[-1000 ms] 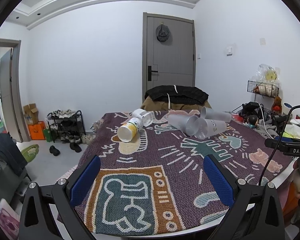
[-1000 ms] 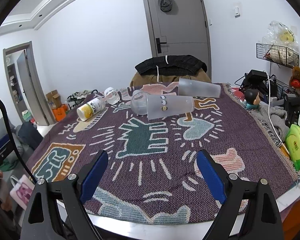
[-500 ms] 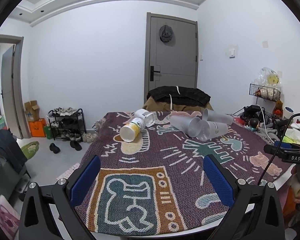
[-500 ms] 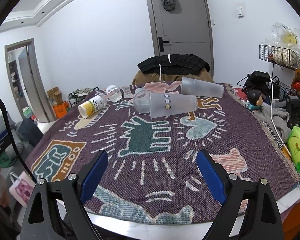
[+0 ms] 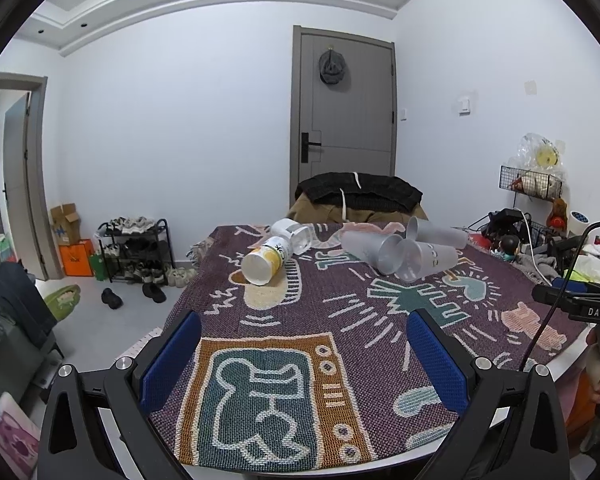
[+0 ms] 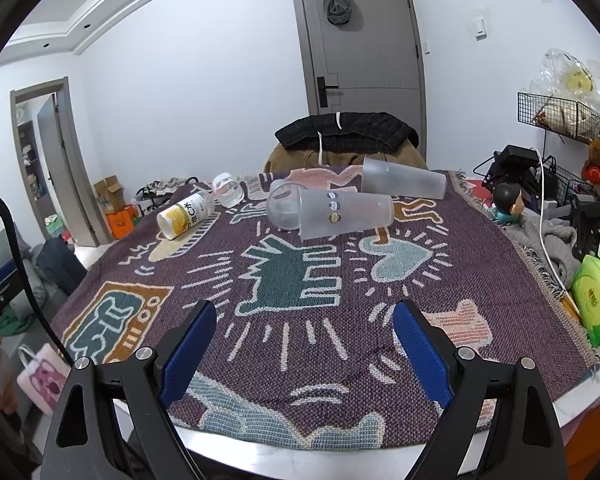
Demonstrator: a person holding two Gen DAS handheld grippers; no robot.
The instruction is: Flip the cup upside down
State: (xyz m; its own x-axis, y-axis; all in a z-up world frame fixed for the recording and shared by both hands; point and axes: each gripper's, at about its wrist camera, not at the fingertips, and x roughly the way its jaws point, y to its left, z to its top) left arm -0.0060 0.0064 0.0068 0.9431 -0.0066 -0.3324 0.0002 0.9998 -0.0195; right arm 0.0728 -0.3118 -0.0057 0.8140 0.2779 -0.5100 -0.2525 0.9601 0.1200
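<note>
**Q:** So, which cup does the step concern, and where does it lie relative to the tongs?

**A:** Several frosted cups lie on their sides on the patterned cloth (image 6: 292, 276), well ahead of both tongs. The stickered cup (image 6: 346, 214) lies straight ahead of the right tongs (image 6: 300, 340), mouth toward their left, touching a smaller clear cup (image 6: 282, 208) at its mouth end. A second frosted cup (image 6: 404, 179) lies just beyond it, to the right. The left tongs (image 5: 304, 364) see the same cluster ahead and to their right, with a yellow-labelled bottle (image 5: 269, 265) ahead and slightly left.

**Q:** How do the tongs stand?

**A:** Both are spread wide and hold nothing; each hovers over the near edge of the cloth.

**Q:** How is the approach best made?

**A:** Probably with the right tongs, as they face the stickered cup squarely. A sensible line is to advance low, straddle the cup across its middle and close gently, since thin plastic likely flexes. Judging by the tight cluster, the neighbouring cups may roll if nudged, so entry from the near side seems safest. After lifting, a wrist turn should bring the mouth down onto the cloth.
</note>
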